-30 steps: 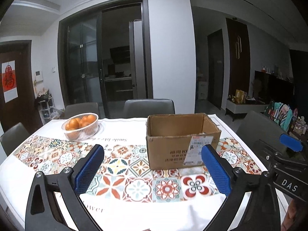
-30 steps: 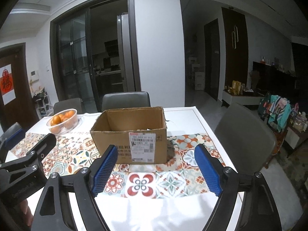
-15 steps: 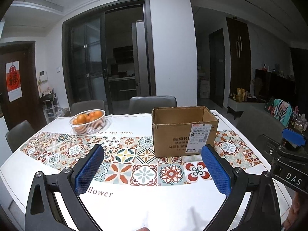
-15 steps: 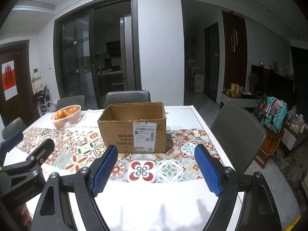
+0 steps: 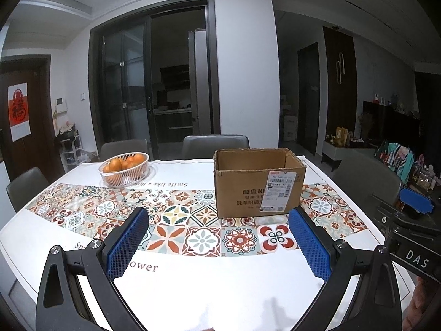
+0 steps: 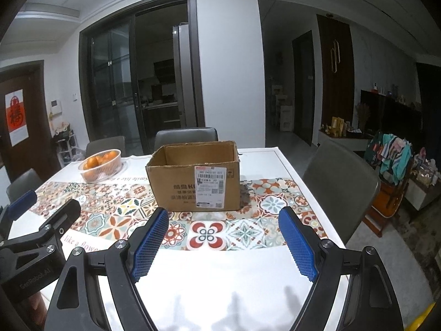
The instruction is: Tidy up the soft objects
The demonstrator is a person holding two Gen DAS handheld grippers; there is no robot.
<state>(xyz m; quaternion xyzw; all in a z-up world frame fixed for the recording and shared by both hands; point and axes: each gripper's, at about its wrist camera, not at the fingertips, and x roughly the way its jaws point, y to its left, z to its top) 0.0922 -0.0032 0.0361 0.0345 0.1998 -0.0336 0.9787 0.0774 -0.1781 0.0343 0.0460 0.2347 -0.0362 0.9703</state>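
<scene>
An open brown cardboard box (image 5: 257, 183) with a white shipping label stands on the patterned tablecloth (image 5: 193, 220); it also shows in the right wrist view (image 6: 197, 176). Its inside is hidden from both views. No soft object is visible on the table. My left gripper (image 5: 220, 244) is open and empty, held above the table's near edge, well short of the box. My right gripper (image 6: 223, 244) is open and empty, also short of the box. Each gripper shows at the side of the other's view.
A clear basket of oranges (image 5: 124, 168) stands at the table's back left, also in the right wrist view (image 6: 100, 165). Grey chairs (image 6: 339, 184) surround the table. Sliding glass doors lie behind. Colourful clothes (image 6: 391, 157) hang on a rack at far right.
Both grippers have drawn back and risen from the table, so the box looks smaller and farther away. Both stay open and empty.
</scene>
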